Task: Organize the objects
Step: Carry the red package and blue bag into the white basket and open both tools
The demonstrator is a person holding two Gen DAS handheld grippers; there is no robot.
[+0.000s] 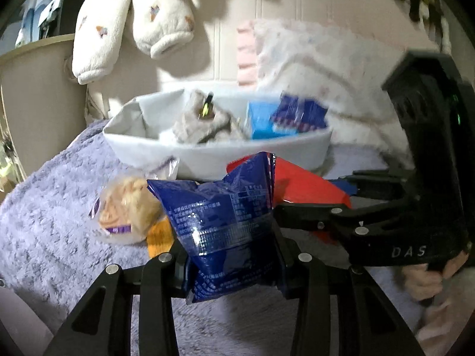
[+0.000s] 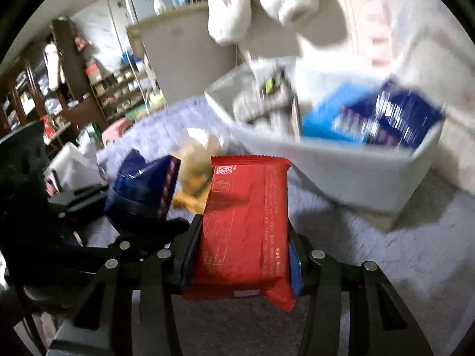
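Observation:
My left gripper is shut on a dark blue snack packet, held off the purple blanket. My right gripper is shut on a red snack packet, also lifted. Each view shows the other tool: the right gripper with the red packet on the right, the left gripper with the blue packet on the left. Behind both stands a white bin holding a grey cloth, a light blue box and a dark blue packet.
A wrapped pastry and an orange packet lie on the purple blanket left of the blue packet. Cream plush legs hang above the bin. A hand grips the right tool. Shelves fill the far left.

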